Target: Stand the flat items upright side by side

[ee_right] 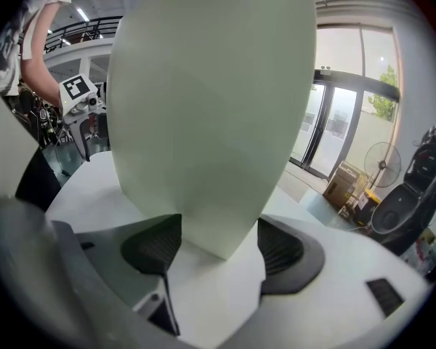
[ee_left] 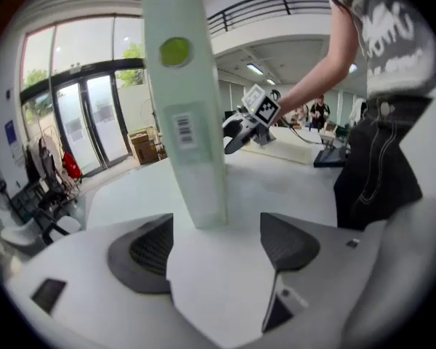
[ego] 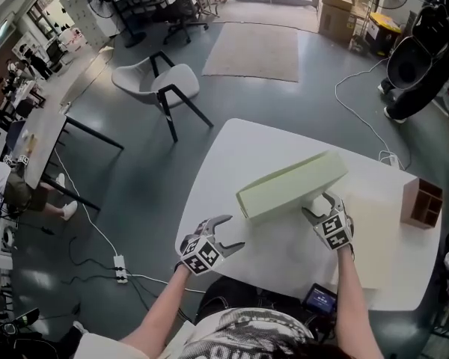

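A long, flat pale green box [ego: 292, 185] stands on its long edge across the white table [ego: 232, 148], tilted a little. My right gripper [ego: 319, 203] is shut on its right end; in the right gripper view the box [ee_right: 211, 122] fills the gap between both pads [ee_right: 156, 246]. My left gripper [ego: 232, 232] hangs open near the box's left end, a short way off it. In the left gripper view the box [ee_left: 185, 122] rises just beyond the empty jaws, with the right gripper [ee_left: 251, 118] behind it. A second flat, cream item [ego: 378, 238] lies on the table to the right.
A small wooden organiser [ego: 423, 203] stands at the table's right edge. A dark device [ego: 319, 299] lies at the front edge, close to the person. A white chair [ego: 168, 88] and cables are on the floor to the left.
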Tool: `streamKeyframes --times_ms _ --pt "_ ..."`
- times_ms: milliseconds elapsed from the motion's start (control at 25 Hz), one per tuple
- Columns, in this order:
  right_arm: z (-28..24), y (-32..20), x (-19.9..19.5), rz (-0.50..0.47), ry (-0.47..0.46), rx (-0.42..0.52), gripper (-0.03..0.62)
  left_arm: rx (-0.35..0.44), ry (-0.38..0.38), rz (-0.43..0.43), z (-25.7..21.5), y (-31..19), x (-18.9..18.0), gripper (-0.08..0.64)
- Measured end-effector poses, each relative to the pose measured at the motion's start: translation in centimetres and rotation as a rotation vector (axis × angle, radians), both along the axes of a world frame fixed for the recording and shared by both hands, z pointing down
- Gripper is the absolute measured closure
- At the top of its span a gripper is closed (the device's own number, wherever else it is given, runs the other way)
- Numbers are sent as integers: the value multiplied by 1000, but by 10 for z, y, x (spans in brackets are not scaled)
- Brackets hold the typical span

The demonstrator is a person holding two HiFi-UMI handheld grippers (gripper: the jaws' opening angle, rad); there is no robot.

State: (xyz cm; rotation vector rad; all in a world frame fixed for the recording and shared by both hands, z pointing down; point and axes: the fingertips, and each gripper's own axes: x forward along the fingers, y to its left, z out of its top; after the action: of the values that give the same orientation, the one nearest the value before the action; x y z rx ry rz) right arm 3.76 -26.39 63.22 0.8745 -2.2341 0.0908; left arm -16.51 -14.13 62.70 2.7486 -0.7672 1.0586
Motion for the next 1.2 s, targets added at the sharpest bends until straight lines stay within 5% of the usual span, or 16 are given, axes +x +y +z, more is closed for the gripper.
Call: streamKeyframes --times_ms 160,400,640,840,1080,1200 --pt "-2 0 3 25 -28 -13 264 -39 198 -67 -31 -27 -6 192" --pt "-18 19 9 177 -177 -61 264 -12 241 103 -62 -51 32 191" --pt "-65 67 -33 320 -637 -170 290 -39 298 117 -63 -45 46 192" --pt "-91 69 -62 413 -904 -228 324 -67 355 94 -66 -37 51 192" --pt "-98 63 -64 450 -937 -224 337 -37 343 82 -64 -23 60 190" --pt "-101 64 -53 491 -958 -216 377 5 269 134 -60 -11 72 190"
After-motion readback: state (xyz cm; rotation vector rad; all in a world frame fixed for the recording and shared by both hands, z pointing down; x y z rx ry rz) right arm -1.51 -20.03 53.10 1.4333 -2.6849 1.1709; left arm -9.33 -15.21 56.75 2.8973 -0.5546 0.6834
